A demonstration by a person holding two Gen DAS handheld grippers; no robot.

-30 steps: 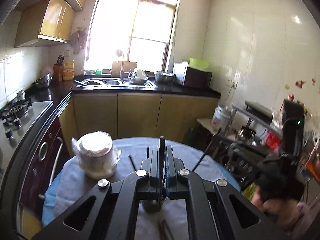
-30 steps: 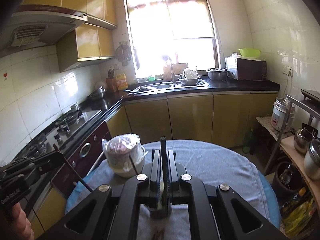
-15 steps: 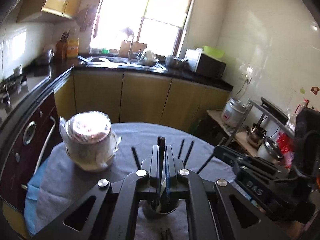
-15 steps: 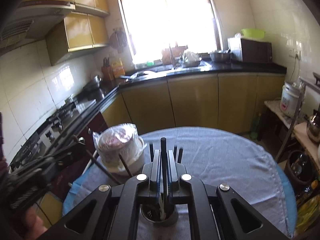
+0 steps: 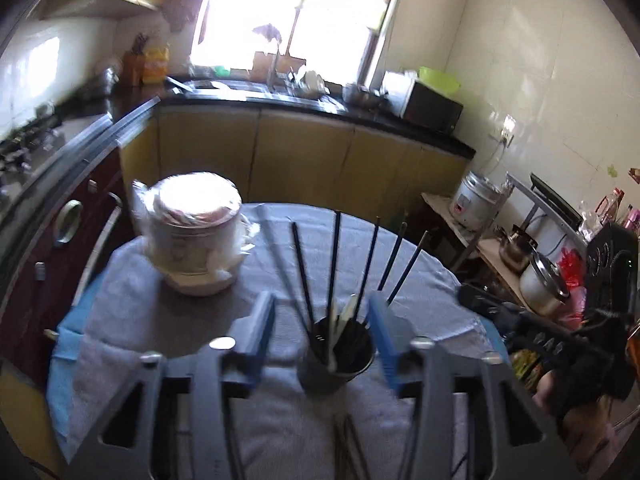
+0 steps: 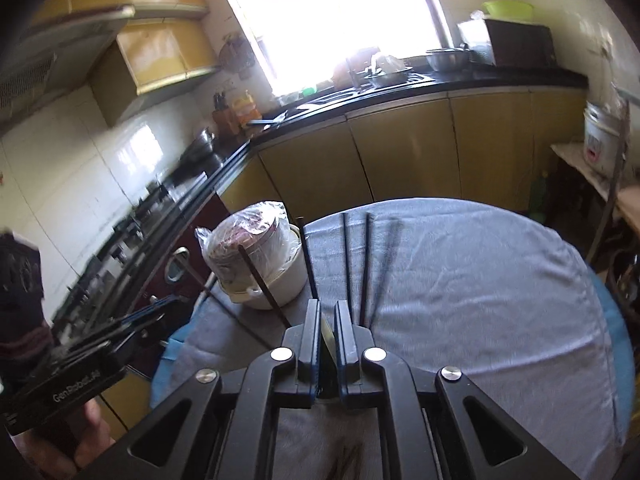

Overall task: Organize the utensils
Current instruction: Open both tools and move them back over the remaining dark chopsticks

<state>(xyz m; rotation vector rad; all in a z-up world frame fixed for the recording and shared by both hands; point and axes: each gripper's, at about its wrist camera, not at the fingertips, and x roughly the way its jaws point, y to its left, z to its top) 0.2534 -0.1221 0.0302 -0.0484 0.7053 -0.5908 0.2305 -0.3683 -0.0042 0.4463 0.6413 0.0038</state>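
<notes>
A dark cup [image 5: 338, 364] stands on the grey cloth of the round table [image 5: 160, 320], holding several black chopsticks [image 5: 336, 248] and a pale utensil. My left gripper [image 5: 320, 300] hangs over it with its jaws opening wide. The cup sits between the blue pads [image 5: 260, 320], which touch nothing. My right gripper [image 6: 328, 308] is low over the same spot. Its jaws are opening by a narrow gap, and a pale sliver shows in it. Black chopsticks [image 6: 347, 260] rise just past its fingers. The cup is hidden under it.
A white pot wrapped in plastic [image 5: 196, 232] [image 6: 256, 256] stands at the table's far left. A few loose sticks [image 5: 348, 440] lie on the cloth near me. A rice cooker [image 5: 476, 200] and metal pots [image 5: 540, 280] sit on shelves at the right. Yellow cabinets are behind.
Both grippers have come down over the cup. The left jaws, shut on a black chopstick before, have spread wide apart. The right jaws have parted slightly.
</notes>
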